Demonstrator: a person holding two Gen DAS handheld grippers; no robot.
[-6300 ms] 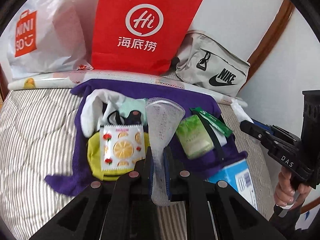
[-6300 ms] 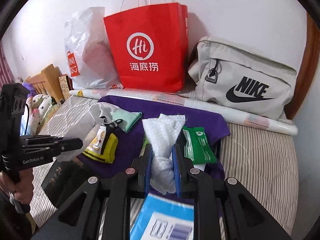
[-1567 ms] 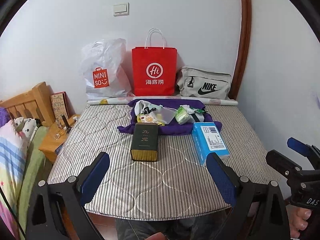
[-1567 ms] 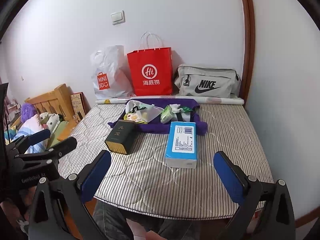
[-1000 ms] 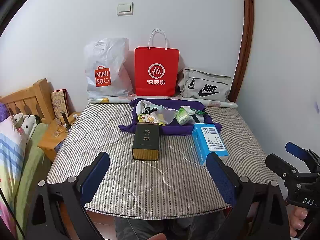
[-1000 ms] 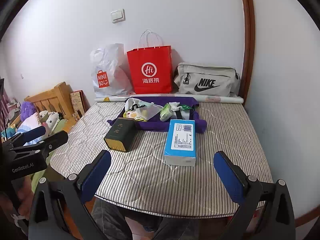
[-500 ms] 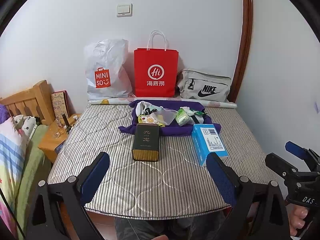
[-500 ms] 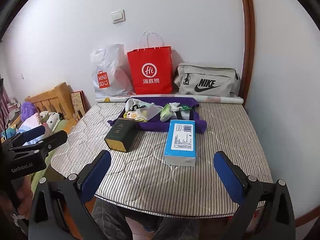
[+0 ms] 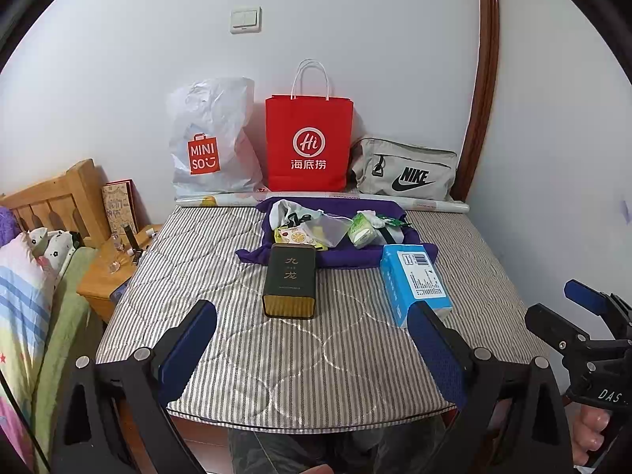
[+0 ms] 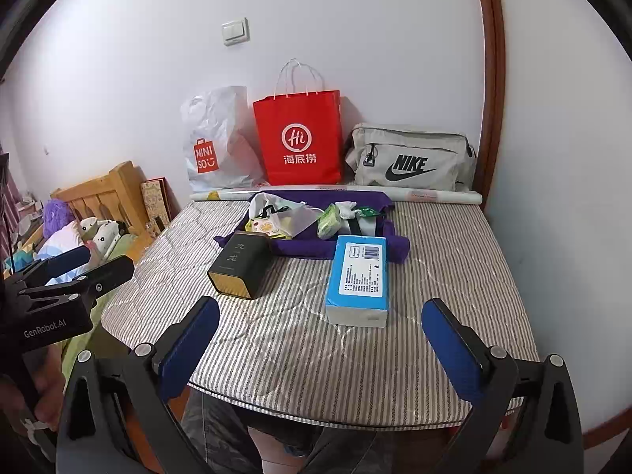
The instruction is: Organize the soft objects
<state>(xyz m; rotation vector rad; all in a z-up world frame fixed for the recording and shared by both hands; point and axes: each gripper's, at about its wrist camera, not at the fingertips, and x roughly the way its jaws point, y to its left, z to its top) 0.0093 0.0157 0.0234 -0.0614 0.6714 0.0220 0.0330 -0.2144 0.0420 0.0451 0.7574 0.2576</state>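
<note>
A purple cloth (image 9: pixel 347 256) (image 10: pixel 347 247) lies at the far middle of the striped mattress (image 9: pixel 316 347) (image 10: pixel 446 276). On it sit several soft items: a white mesh pouch (image 9: pixel 330 229) (image 10: pixel 294 219), a lemon-print packet (image 9: pixel 294 236), a green tissue pack (image 9: pixel 361 231) (image 10: pixel 328 223) and a white cloth (image 9: pixel 282 209). My left gripper (image 9: pixel 312 349) hangs open over the near edge, holding nothing. My right gripper (image 10: pixel 322 345) is open and empty too, well short of the cloth.
A dark tin box (image 9: pixel 291 280) (image 10: pixel 241 268) and a blue carton (image 9: pixel 414 282) (image 10: pixel 359 276) lie in front of the cloth. Against the wall stand a white Miniso bag (image 9: pixel 213 146), a red paper bag (image 9: pixel 309 146) and a grey Nike bag (image 9: pixel 403 172). A wooden nightstand (image 9: pixel 114 272) is left.
Both grippers held white mesh and cloth pieces close over the purple cloth six seconds ago; now they are open, empty and pulled back to the near edge. Little has moved in the last second.
</note>
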